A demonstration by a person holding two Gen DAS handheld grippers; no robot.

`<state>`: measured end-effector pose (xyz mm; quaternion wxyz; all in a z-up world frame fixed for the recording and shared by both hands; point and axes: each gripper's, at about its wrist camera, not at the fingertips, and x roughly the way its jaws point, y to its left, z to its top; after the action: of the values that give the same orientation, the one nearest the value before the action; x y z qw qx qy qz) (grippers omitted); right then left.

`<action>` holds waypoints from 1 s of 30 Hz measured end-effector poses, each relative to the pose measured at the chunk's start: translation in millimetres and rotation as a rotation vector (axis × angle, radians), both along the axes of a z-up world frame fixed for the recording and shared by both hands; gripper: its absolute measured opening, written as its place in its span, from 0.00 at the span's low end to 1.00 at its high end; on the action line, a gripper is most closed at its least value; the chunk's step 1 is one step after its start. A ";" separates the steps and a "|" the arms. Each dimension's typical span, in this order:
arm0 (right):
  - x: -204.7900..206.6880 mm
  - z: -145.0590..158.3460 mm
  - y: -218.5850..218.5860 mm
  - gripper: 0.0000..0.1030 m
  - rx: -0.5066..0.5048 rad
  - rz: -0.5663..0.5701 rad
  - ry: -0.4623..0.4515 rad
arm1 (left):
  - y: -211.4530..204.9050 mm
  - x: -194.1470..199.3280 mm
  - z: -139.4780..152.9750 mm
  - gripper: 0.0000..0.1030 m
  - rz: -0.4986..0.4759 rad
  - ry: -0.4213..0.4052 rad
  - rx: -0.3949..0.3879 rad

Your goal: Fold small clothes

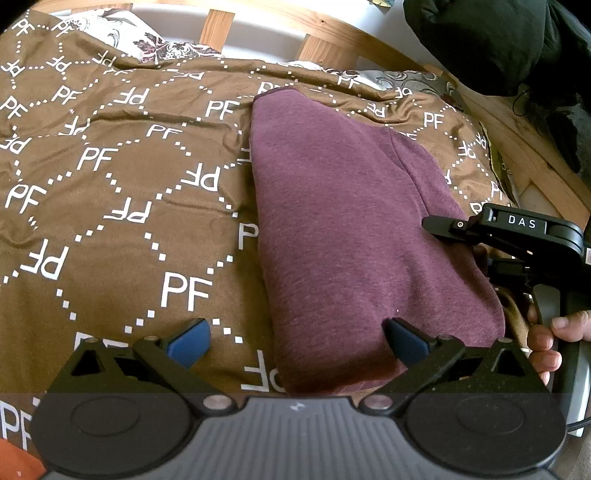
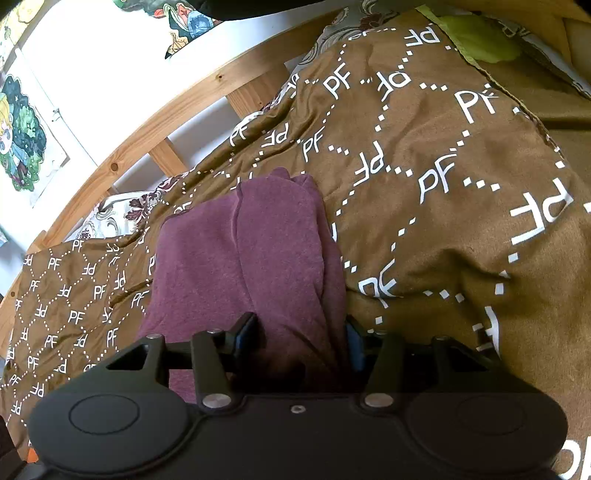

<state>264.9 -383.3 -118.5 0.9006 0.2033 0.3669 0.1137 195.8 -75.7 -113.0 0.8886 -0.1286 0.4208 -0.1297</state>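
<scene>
A folded purple garment (image 1: 332,206) lies lengthwise on the brown bedspread (image 1: 110,221) printed with white "PF" letters. My left gripper (image 1: 295,328) is open wide at the garment's near end, with its right pad (image 1: 406,343) over the cloth edge and its left pad (image 1: 190,341) above the bedspread. In the right wrist view the right gripper (image 2: 301,325) is shut on a bunched fold at the near end of the purple garment (image 2: 240,251). The right gripper (image 1: 480,236) also shows at the garment's right edge, held by a hand (image 1: 550,343).
A wooden bed rail (image 1: 332,33) runs along the far side, with a floral pillow (image 1: 122,33) beneath it. Dark clothing (image 1: 498,40) hangs at the upper right. Posters (image 2: 22,140) are on the wall. A green cloth (image 2: 480,40) lies at the bedspread's far corner.
</scene>
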 end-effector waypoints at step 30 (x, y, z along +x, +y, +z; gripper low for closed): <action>1.0 -2.1 -0.3 0.53 0.003 -0.007 -0.008 | 18.3 28.4 -5.0 0.99 0.020 0.099 -0.263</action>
<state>265.9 -383.6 -120.6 0.9023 0.2053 0.3622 0.1118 224.1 -57.3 -118.1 0.8435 -0.2541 0.4422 -0.1684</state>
